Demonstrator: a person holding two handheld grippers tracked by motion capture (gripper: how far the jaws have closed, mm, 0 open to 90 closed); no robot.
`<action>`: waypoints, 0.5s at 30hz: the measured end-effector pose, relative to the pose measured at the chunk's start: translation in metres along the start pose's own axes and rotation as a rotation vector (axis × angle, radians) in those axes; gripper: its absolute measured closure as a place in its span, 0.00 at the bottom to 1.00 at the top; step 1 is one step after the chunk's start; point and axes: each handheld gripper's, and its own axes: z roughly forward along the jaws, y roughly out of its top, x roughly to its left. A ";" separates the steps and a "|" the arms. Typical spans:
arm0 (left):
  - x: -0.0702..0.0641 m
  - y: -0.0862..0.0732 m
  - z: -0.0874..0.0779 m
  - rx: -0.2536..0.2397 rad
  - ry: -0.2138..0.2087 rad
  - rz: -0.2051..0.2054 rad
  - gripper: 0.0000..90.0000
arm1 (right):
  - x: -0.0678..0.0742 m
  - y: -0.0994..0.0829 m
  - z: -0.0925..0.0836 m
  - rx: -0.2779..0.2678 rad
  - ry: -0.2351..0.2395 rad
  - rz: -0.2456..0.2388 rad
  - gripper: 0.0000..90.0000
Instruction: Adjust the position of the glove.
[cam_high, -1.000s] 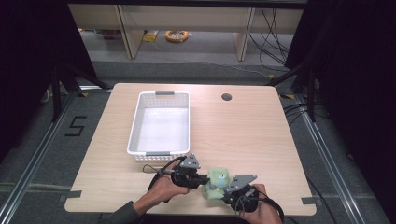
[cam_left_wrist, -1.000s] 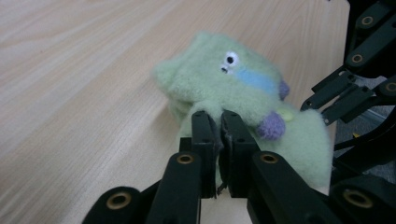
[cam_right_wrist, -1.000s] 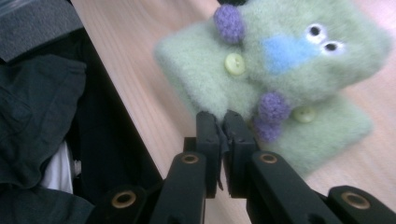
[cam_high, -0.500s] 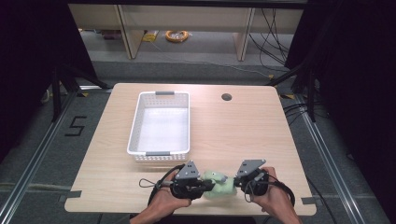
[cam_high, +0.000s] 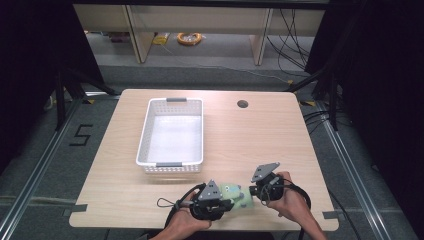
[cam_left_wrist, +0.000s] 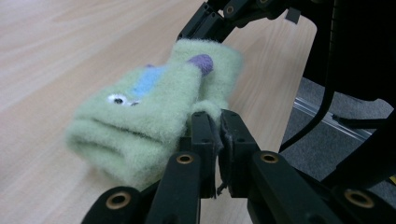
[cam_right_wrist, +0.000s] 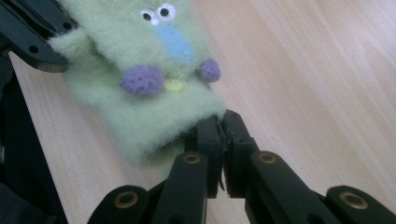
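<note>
Left gripper (cam_high: 231, 201): low at the near edge, jaws pinched together. Right gripper (cam_high: 253, 191): just beside, facing it, jaws likewise pinched.

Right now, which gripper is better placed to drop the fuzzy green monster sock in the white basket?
Probably the left. Both the left gripper and the right gripper are shut on the green sock, but the left one sits on the side nearer the white basket, so its path looks shorter.
</note>
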 end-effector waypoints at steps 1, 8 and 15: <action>-0.002 -0.001 0.001 0.013 0.004 -0.013 0.92 | -0.003 -0.001 0.002 -0.010 0.003 -0.039 0.97; -0.004 -0.003 -0.001 0.028 -0.051 -0.038 0.72 | -0.005 -0.012 -0.003 -0.018 -0.020 0.050 0.82; 0.001 -0.004 -0.033 0.000 -0.050 -0.116 0.57 | -0.001 -0.015 -0.026 -0.069 -0.071 0.103 0.70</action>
